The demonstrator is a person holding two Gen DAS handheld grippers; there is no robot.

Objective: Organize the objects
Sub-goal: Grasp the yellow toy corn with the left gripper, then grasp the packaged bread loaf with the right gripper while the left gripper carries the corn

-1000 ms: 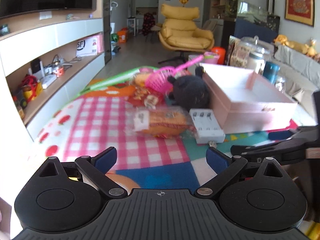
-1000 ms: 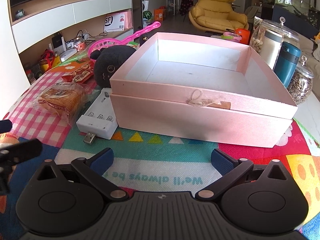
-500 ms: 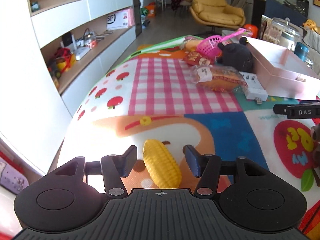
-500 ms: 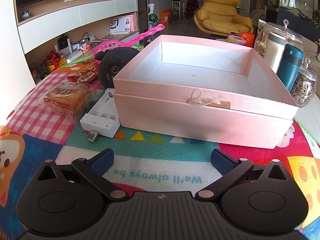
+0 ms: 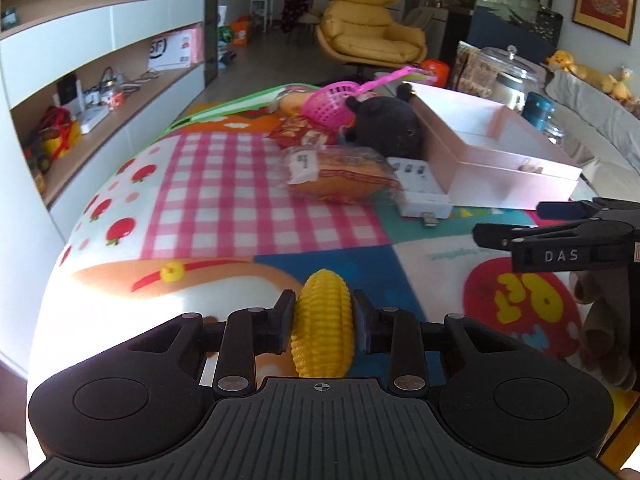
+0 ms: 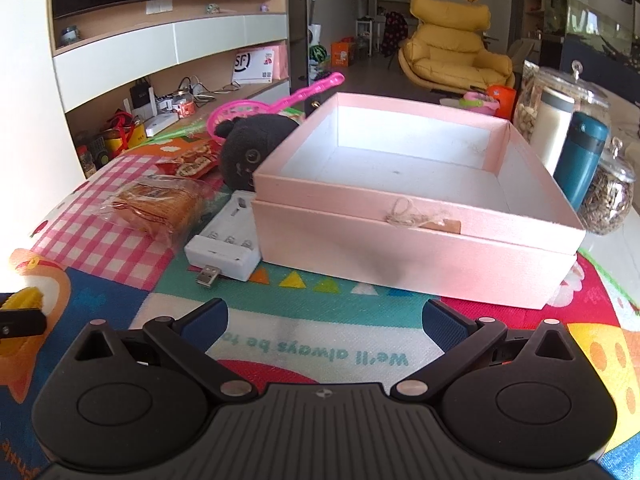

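My left claw (image 5: 322,318) is closed on the yellow toy corn (image 5: 323,322), held just above the patterned mat (image 5: 224,200). My right claw (image 6: 325,316) hangs wide open and empty, facing the pink box (image 6: 416,236). Left of the box lie a white charger (image 6: 224,248), wrapped bread (image 6: 160,208) and a black plush (image 6: 252,152).

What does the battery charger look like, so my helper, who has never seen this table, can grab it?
Start at the big open pink box on the colourful mat. At its left front corner lies the battery charger, a flat white block touching the box wall. Its row of battery slots and its metal USB plug set it apart from the wrapped bread and black plush beside it.
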